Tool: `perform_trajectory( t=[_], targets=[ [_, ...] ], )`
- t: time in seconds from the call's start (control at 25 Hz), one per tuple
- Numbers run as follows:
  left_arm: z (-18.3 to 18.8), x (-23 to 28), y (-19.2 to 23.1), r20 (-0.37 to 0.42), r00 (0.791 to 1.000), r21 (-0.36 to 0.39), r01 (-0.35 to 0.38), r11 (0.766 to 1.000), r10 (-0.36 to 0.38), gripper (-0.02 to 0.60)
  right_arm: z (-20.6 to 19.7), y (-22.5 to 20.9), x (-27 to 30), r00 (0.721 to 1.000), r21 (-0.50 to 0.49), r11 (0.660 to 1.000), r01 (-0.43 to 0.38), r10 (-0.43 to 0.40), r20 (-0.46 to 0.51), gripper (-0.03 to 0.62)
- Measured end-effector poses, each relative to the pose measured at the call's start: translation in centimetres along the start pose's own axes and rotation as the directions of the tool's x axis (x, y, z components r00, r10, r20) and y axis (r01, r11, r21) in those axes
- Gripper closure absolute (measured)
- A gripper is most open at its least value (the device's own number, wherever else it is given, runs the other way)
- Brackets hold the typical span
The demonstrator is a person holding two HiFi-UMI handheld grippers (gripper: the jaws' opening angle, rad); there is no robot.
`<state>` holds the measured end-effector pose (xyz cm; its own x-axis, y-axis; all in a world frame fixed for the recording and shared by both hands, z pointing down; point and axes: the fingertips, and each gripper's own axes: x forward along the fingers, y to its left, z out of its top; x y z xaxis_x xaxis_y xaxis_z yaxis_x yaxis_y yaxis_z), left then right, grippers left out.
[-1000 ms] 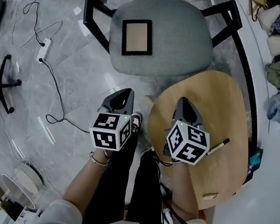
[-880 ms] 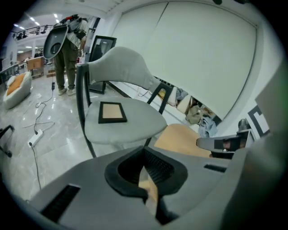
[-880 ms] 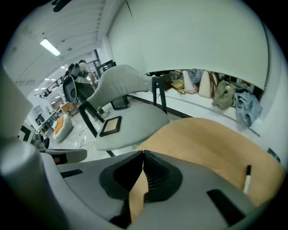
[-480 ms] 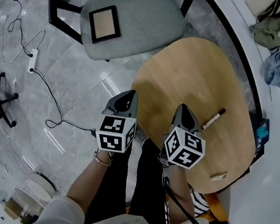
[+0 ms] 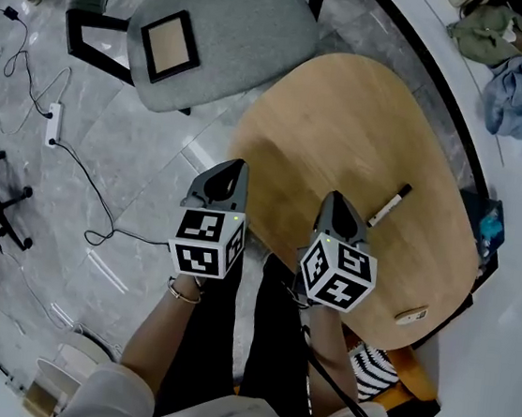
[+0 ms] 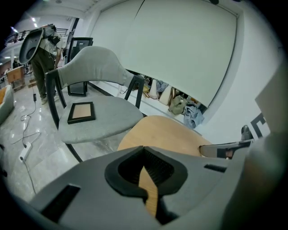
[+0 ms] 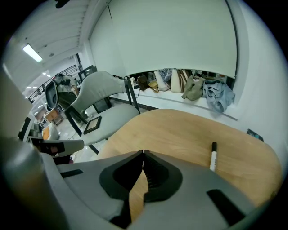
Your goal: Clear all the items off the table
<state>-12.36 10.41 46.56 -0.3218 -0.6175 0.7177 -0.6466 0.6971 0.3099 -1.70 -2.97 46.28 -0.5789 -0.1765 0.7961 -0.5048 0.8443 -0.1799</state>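
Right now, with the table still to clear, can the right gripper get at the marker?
Probably yes: the marker lies on bare table just ahead of the right gripper, nothing between them. Its jaws are shut, so they must open first.

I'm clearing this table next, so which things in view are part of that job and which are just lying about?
Part of the job:
- marker pen on the wooden table
- small pale oval thing at the table's near edge

Just lying about:
- picture frame on the grey chair
- power strip on the floor
- clothes beyond the table
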Motion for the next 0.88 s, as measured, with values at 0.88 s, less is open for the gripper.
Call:
perform_trajectory(
  t=[0.88],
  targets=[
    [-5.5,9.9,-19.1,-0.242,0.949,0.259,0.264,0.929,-0.202,0.574,-6.4,-19.5,1.2,0.972,0.263,0.936,0.232,-0.213,-0.101,0.434]
  ],
)
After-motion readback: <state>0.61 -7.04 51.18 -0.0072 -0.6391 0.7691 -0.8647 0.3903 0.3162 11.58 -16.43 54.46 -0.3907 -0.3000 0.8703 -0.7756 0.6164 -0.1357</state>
